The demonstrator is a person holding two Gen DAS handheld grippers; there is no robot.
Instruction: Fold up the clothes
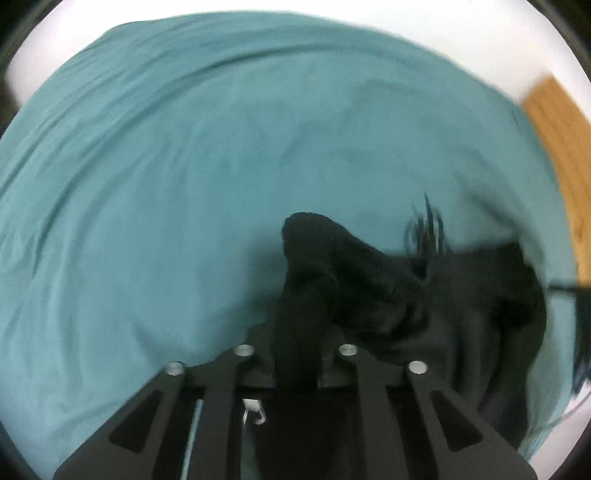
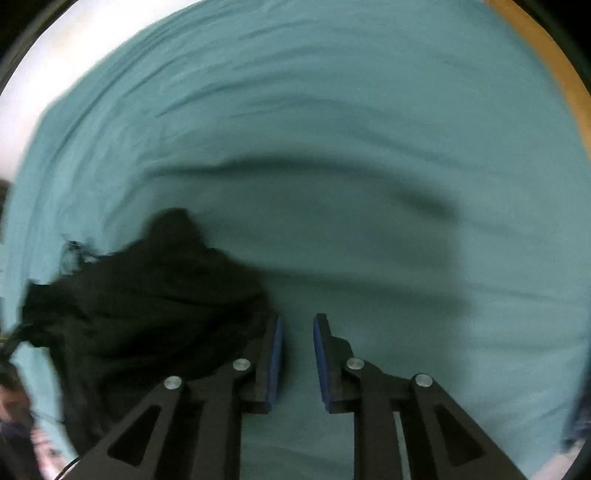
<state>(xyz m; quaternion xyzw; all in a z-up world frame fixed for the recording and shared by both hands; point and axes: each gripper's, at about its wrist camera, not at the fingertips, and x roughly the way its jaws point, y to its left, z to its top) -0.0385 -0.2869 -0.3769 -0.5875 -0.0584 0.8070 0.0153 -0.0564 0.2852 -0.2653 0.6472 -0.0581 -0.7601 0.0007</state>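
A black garment (image 1: 406,306) lies bunched on a teal sheet (image 1: 184,184). My left gripper (image 1: 297,354) is shut on a fold of the black garment, which rises up between the fingers and hides the fingertips. In the right wrist view the same black garment (image 2: 140,302) lies at the lower left. My right gripper (image 2: 297,325) is open and empty, its blue pads (image 2: 275,354) just right of the garment's edge, over the teal sheet (image 2: 369,147).
A wooden floor strip (image 1: 554,147) shows at the right beyond the sheet's edge, and also in the right wrist view (image 2: 554,55). White surface (image 1: 406,22) lies beyond the far edge. A person's face (image 2: 22,417) shows at the lower left.
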